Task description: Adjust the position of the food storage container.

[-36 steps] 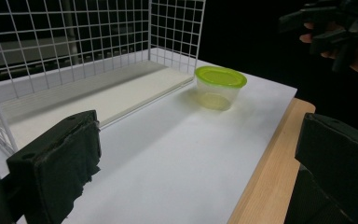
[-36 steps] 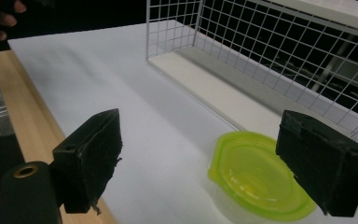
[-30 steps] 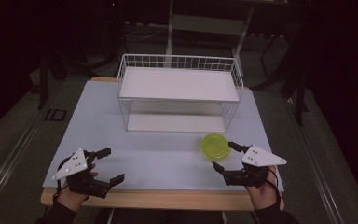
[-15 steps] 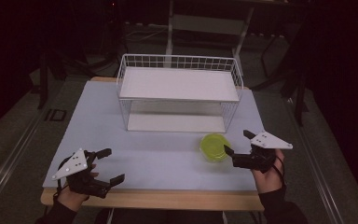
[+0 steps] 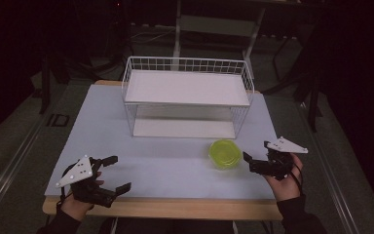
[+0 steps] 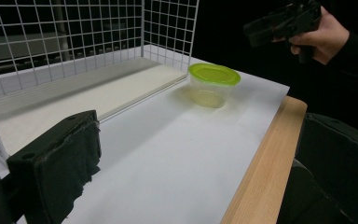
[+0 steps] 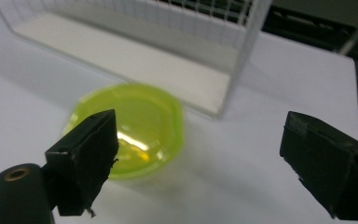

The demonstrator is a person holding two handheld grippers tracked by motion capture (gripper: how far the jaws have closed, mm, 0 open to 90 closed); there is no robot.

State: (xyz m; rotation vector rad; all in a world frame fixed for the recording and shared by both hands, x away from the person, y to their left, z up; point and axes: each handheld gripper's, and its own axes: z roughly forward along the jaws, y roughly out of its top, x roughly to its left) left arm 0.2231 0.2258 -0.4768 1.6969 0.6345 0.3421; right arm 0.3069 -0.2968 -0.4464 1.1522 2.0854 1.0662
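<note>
Container (image 7: 128, 128) below spread right jaws

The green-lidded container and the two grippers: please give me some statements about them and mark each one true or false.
1. The green-lidded container stands on the table in front of the wire rack. True.
2. The right gripper is shut on the container. False: its jaws stand wide open, apart from it.
3. The container's lid is on. True.
4. The left gripper holds the container. False: it is open, near the table's front left edge, far from the container.
5. The container sits on the rack's upper shelf. False: it stands on the table.
</note>
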